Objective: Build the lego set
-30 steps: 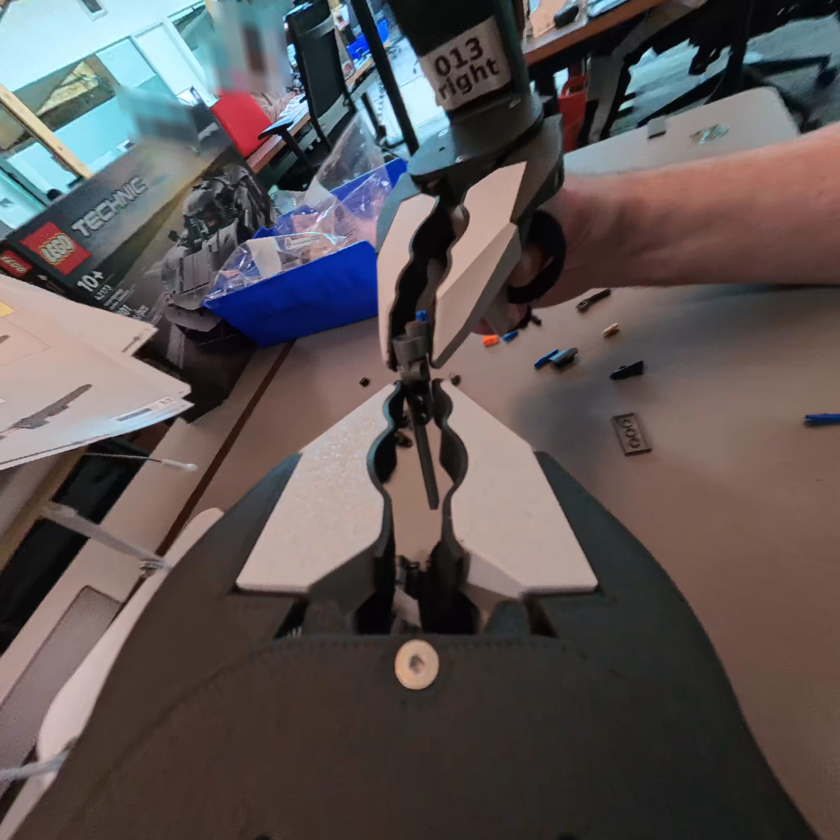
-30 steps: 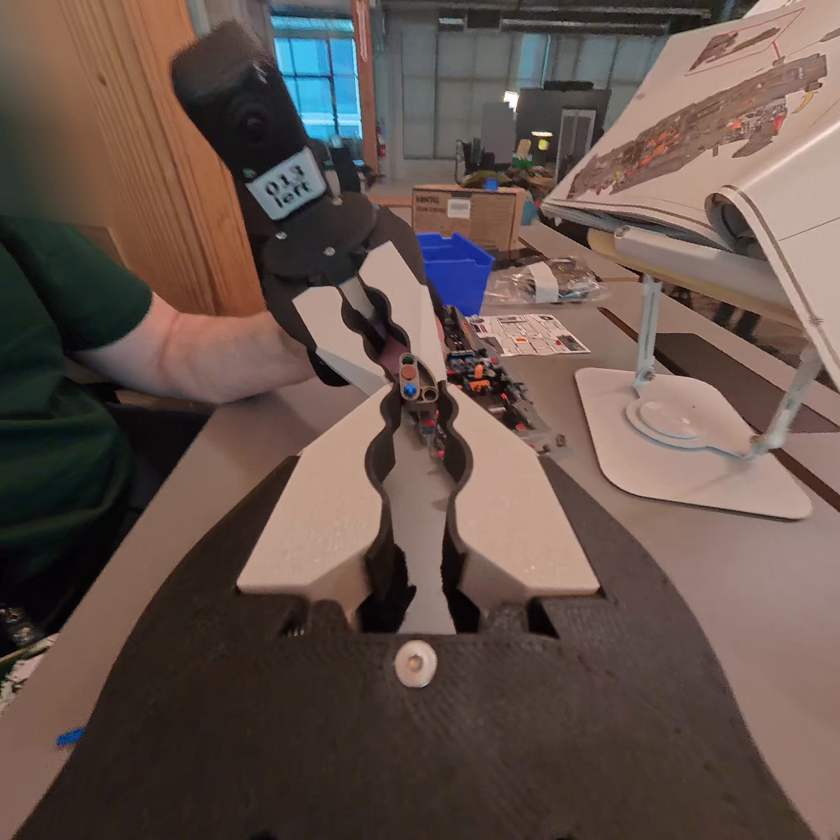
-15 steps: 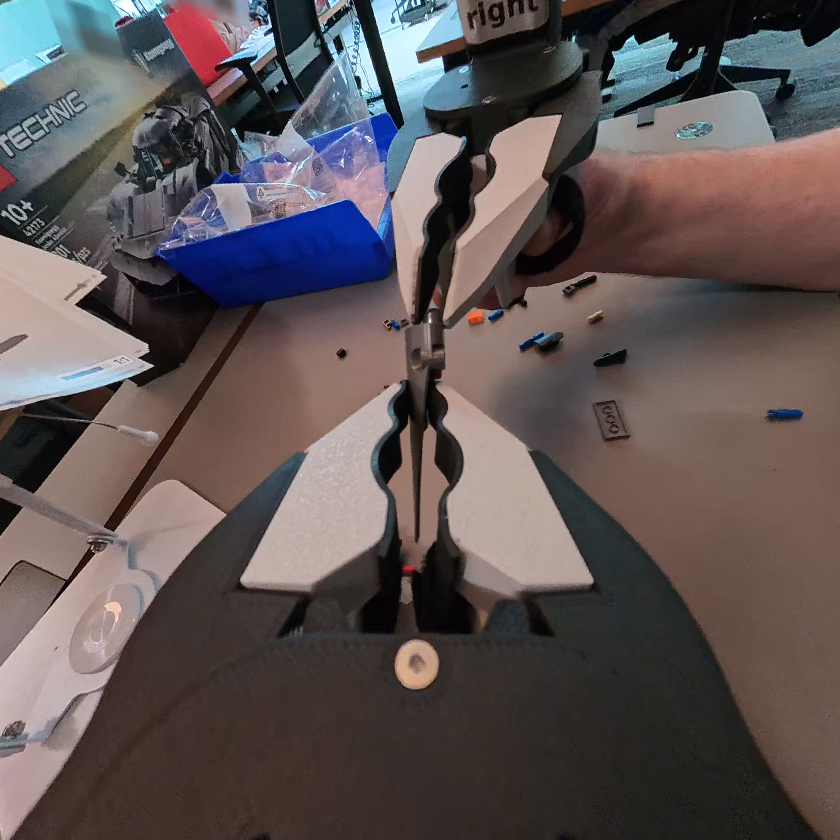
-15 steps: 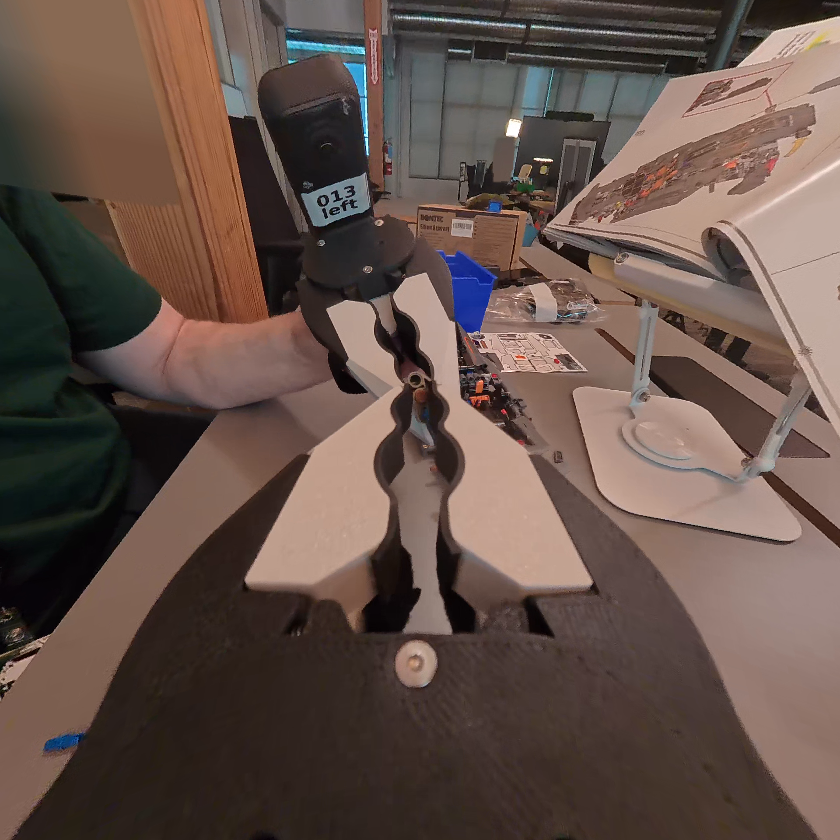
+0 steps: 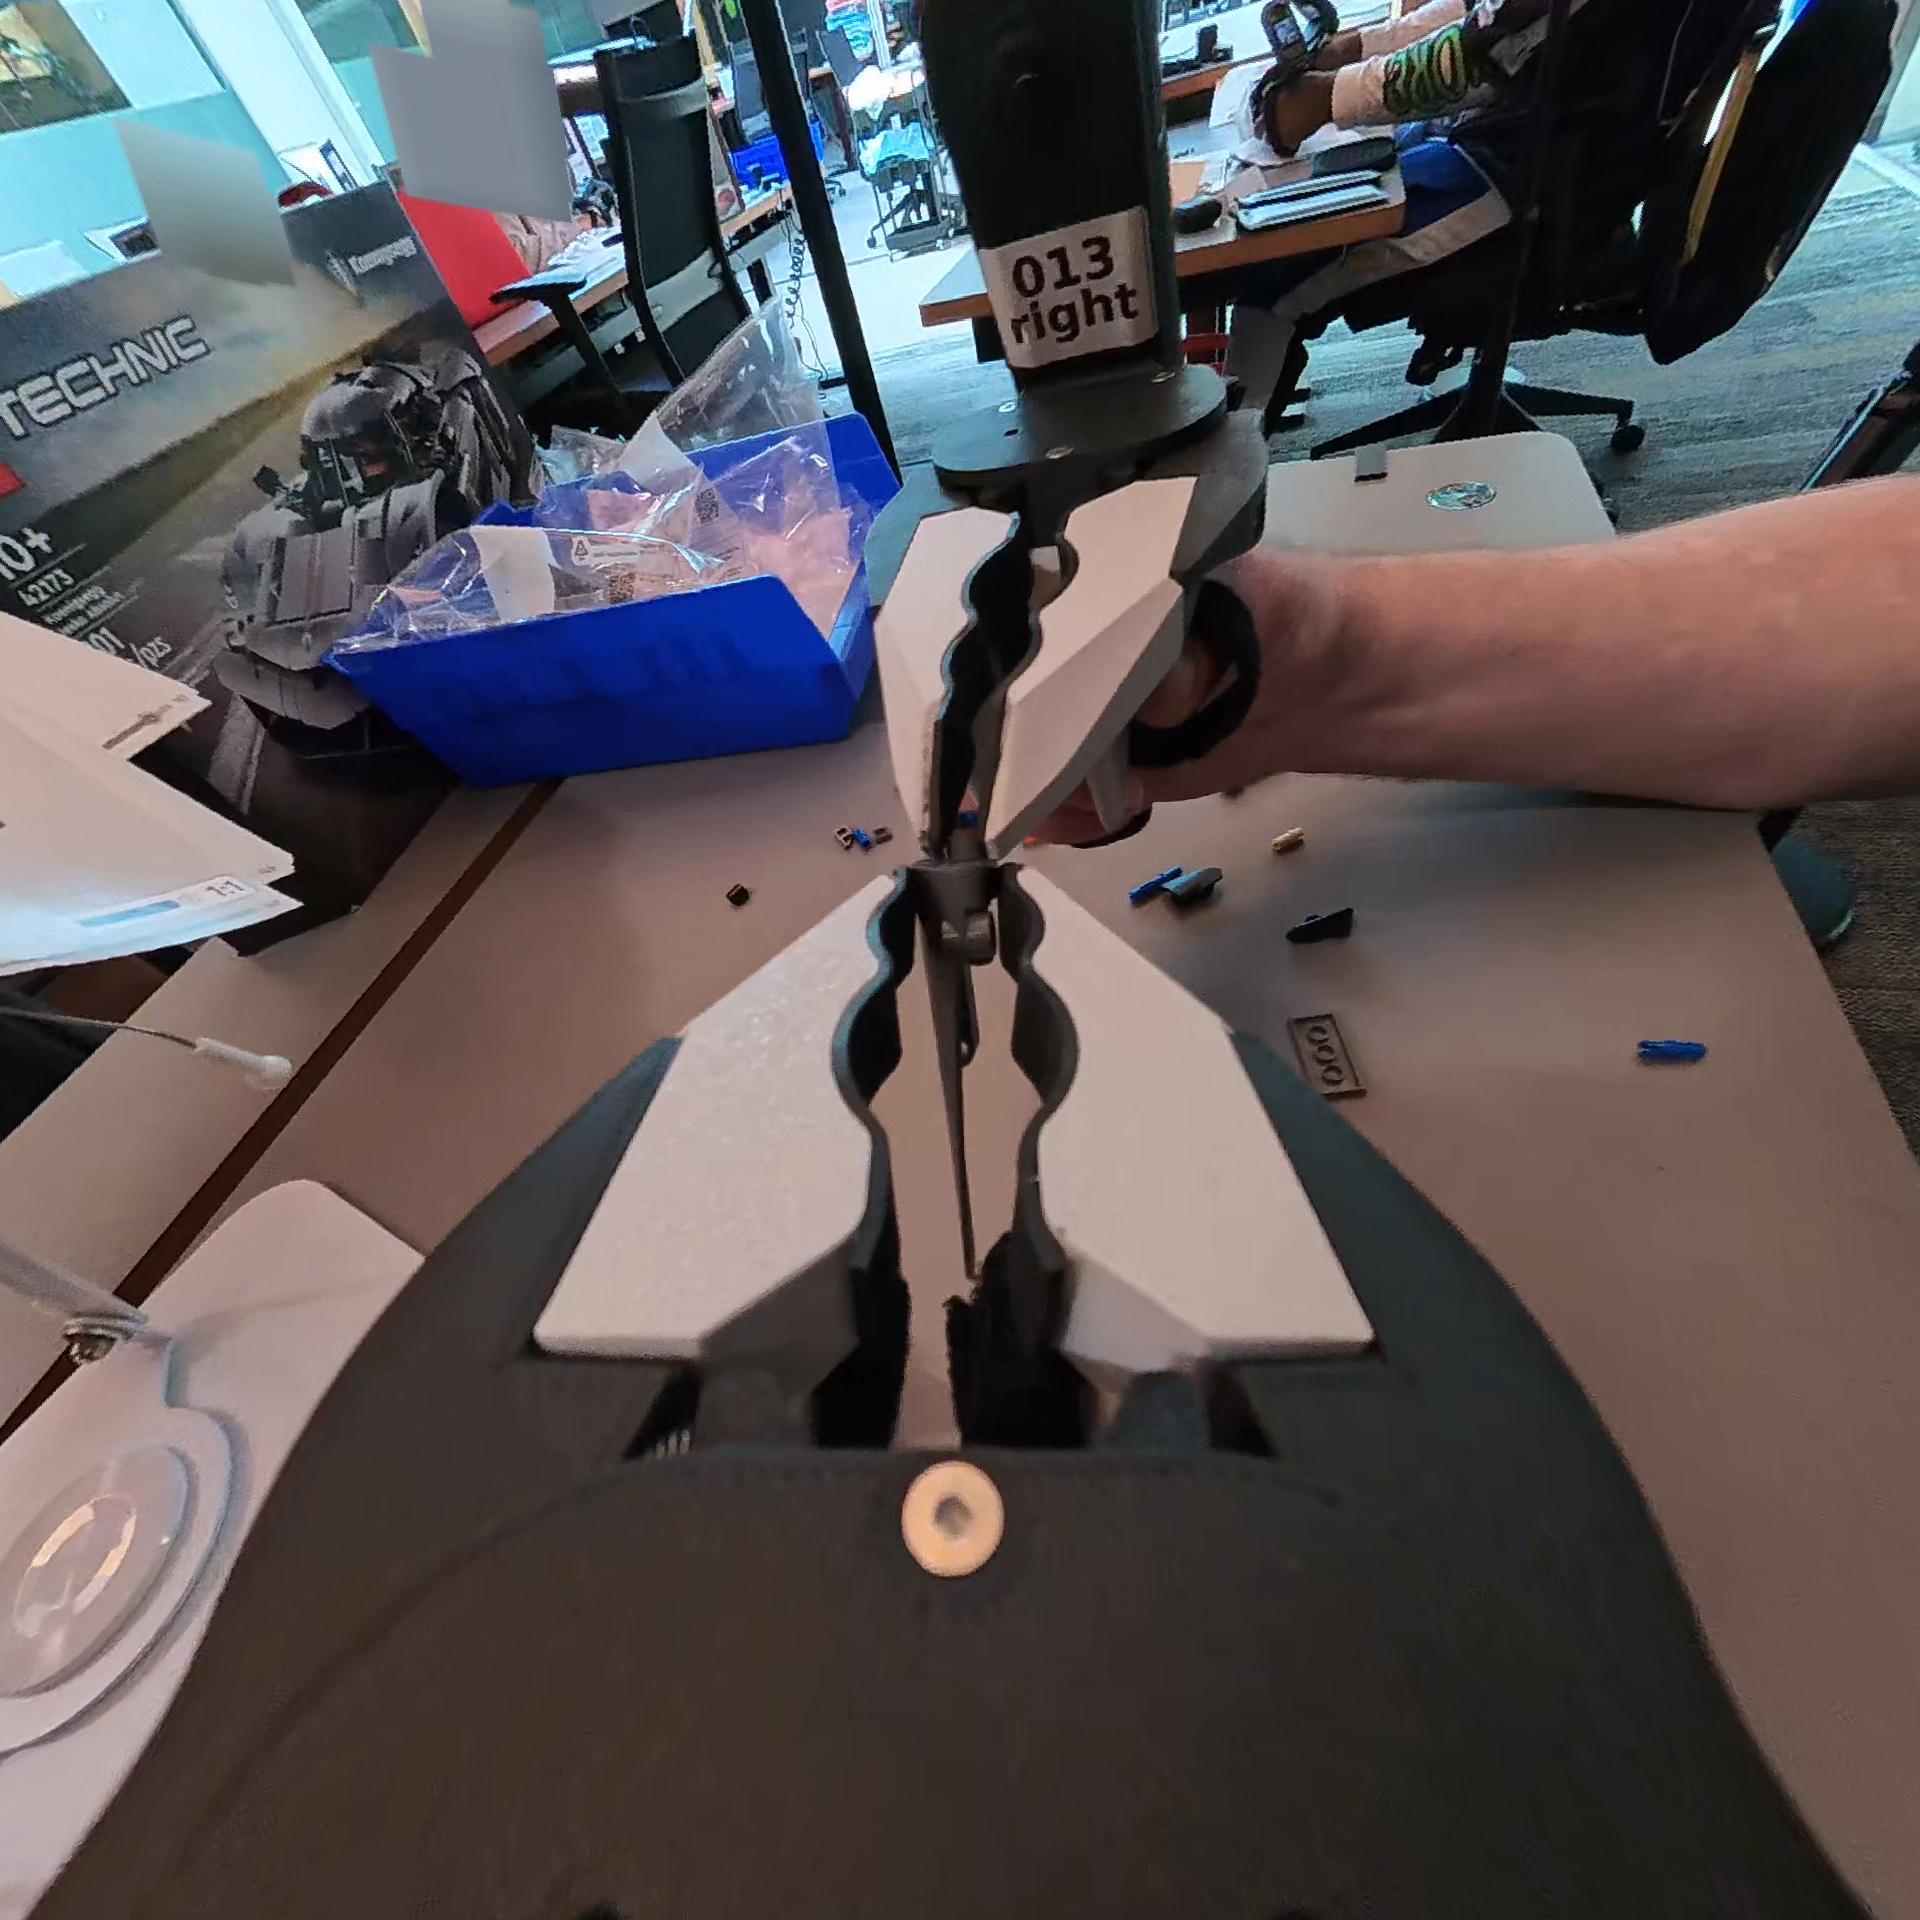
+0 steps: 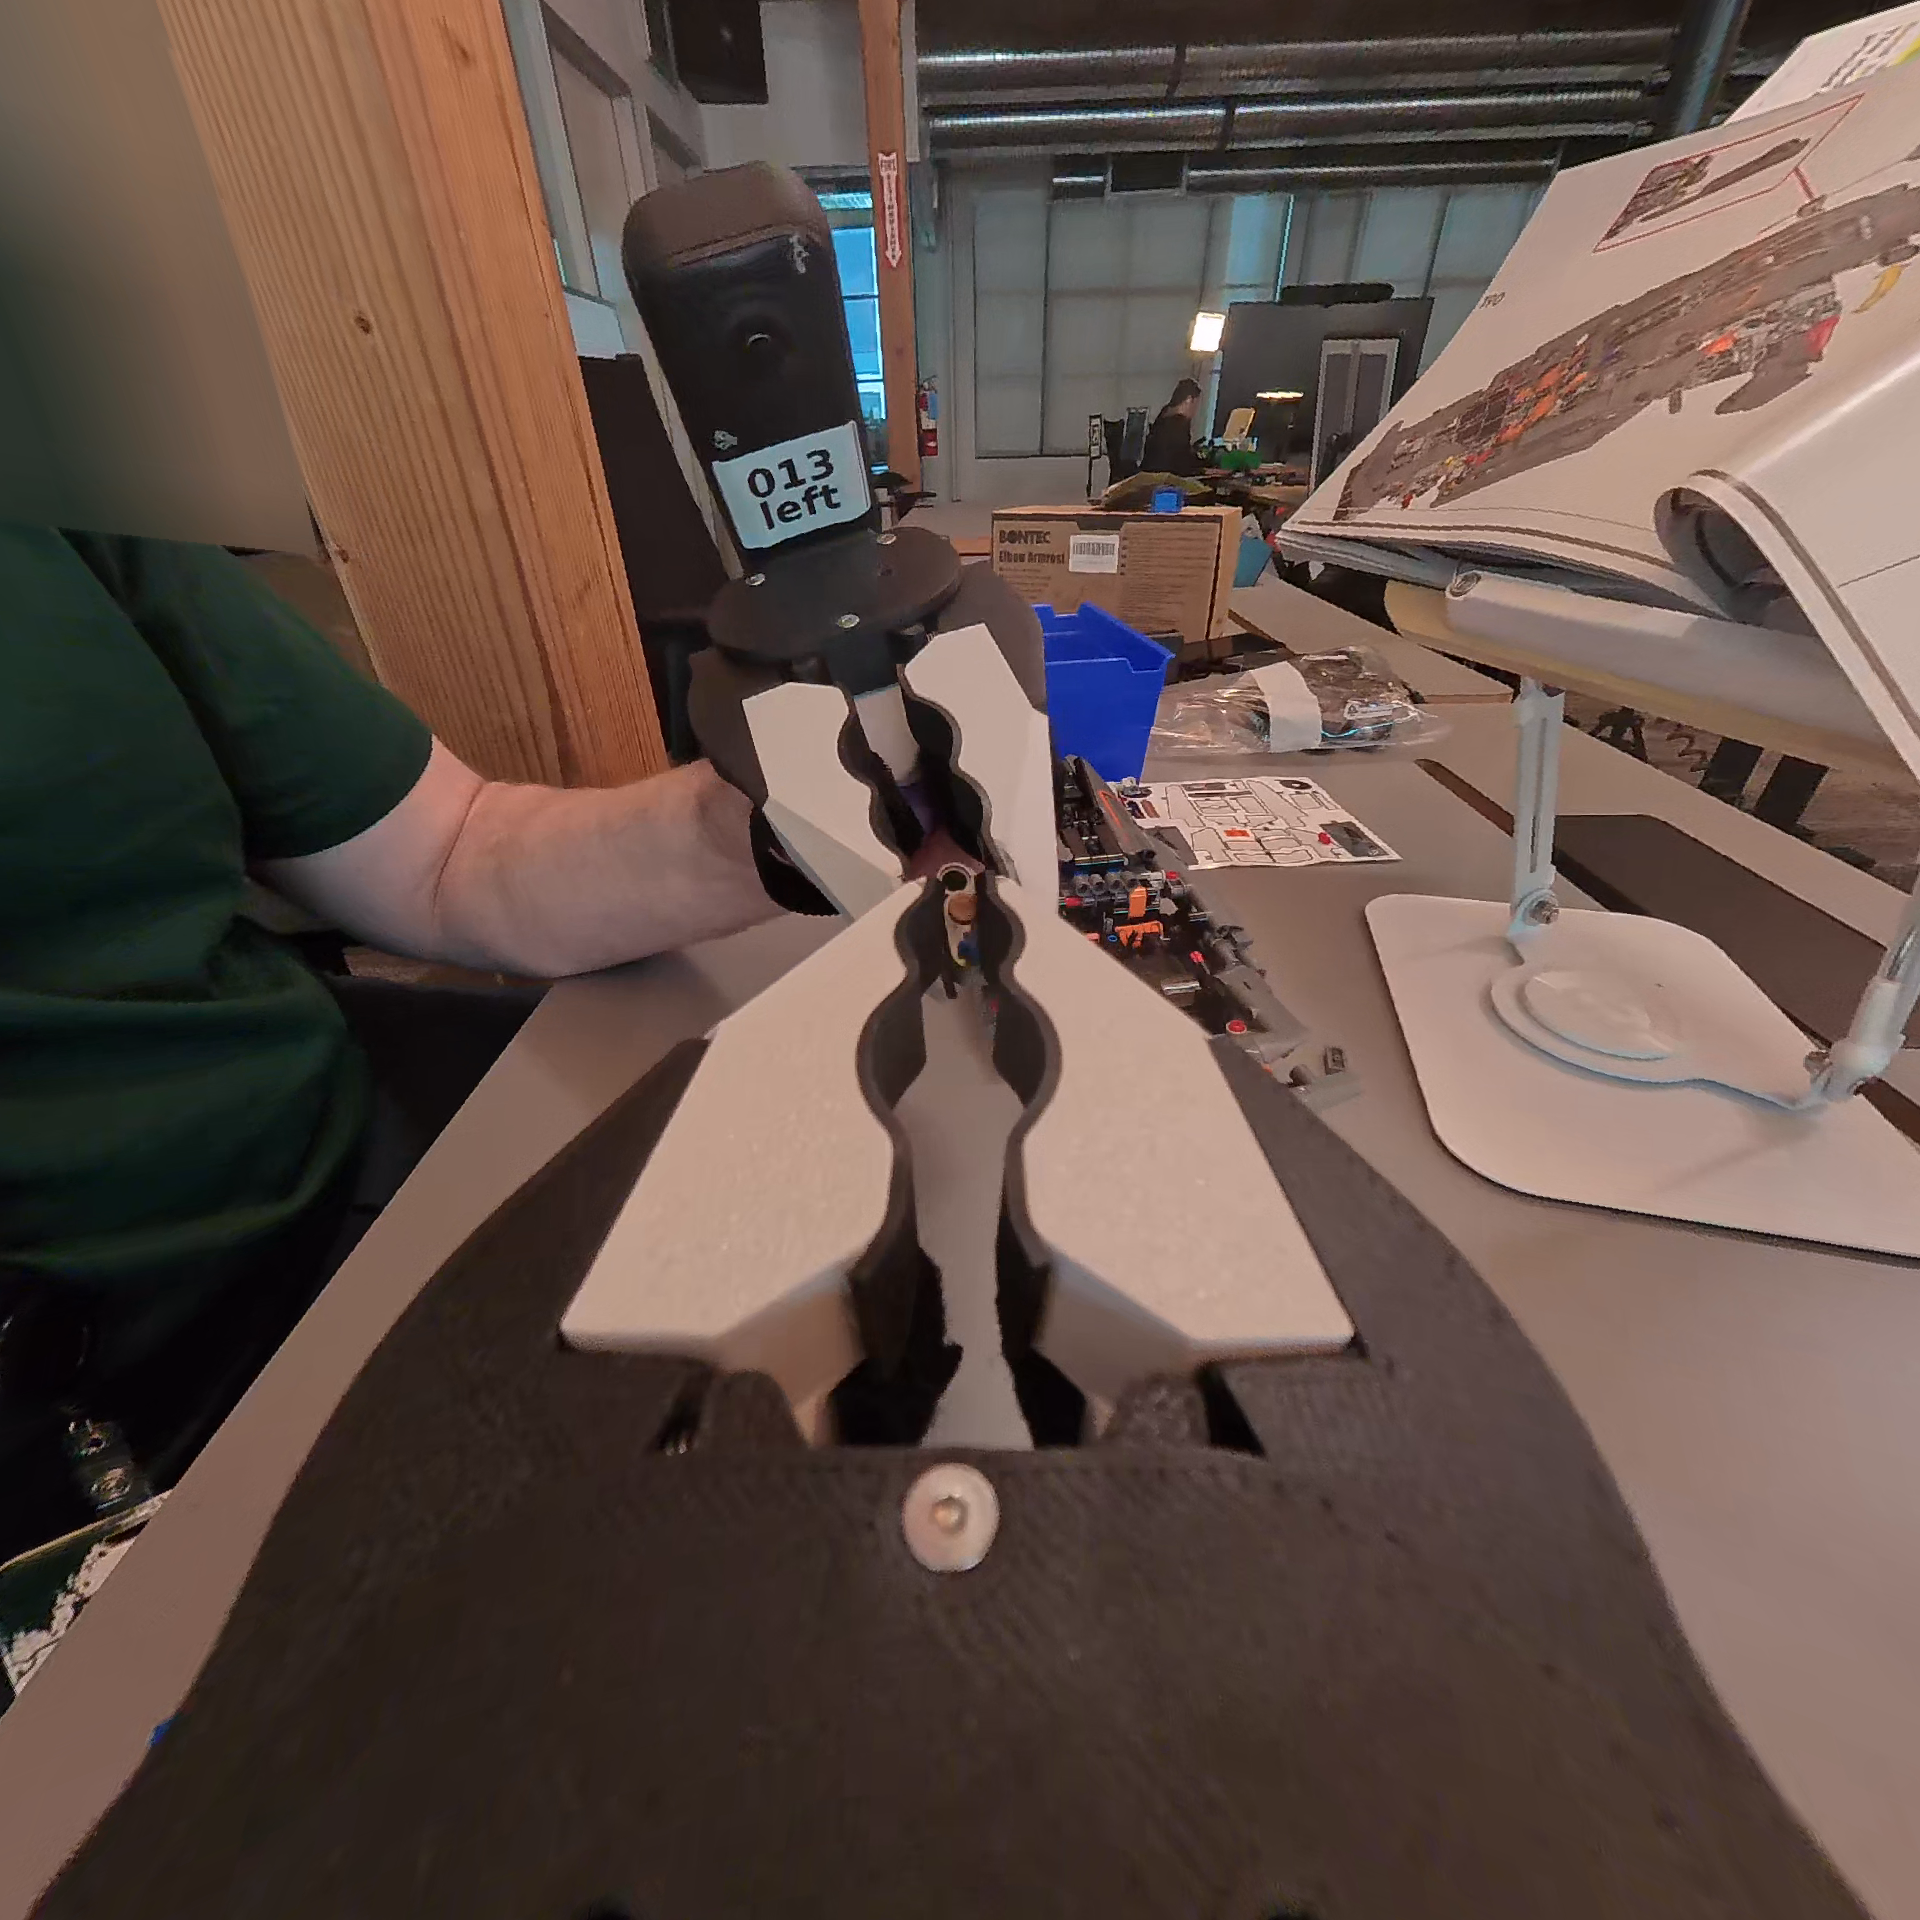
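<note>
At the far left of the left wrist view the set's box [image 5: 208, 499] stands behind a blue bin [image 5: 623, 675] of parts bags, and just right of these, at the middle, the 2 grippers meet tip to tip above the grey table [image 5: 1507, 1195]. The left gripper [image 5: 958, 902] is clenched on a long dark grey lego piece [image 5: 954, 1039] that runs back between its fingers, gripped at its far end. The right gripper [image 5: 961, 836] comes down from above, tips pinched on a small pin connector [image 6: 958, 914] with tan and blue ends, which is touching the grey piece's end. The step in hand looks like mating these 2 parts in mid-air; the next move calls for lining the pin up with a hole and pressing along its axis while the left holds firm. The right forearm [image 5: 1558, 644] lies level from the right, its gripper tilted steeply down; in the right wrist view the left forearm [image 6: 561, 873] enters from the left with its gripper angled down. Right of the grippers, loose blue and black pins [image 5: 1174, 883] are scattered, and in the right wrist view the part-built model [image 6: 1164, 914] lies beside the manual stand [image 6: 1621, 1039].
</note>
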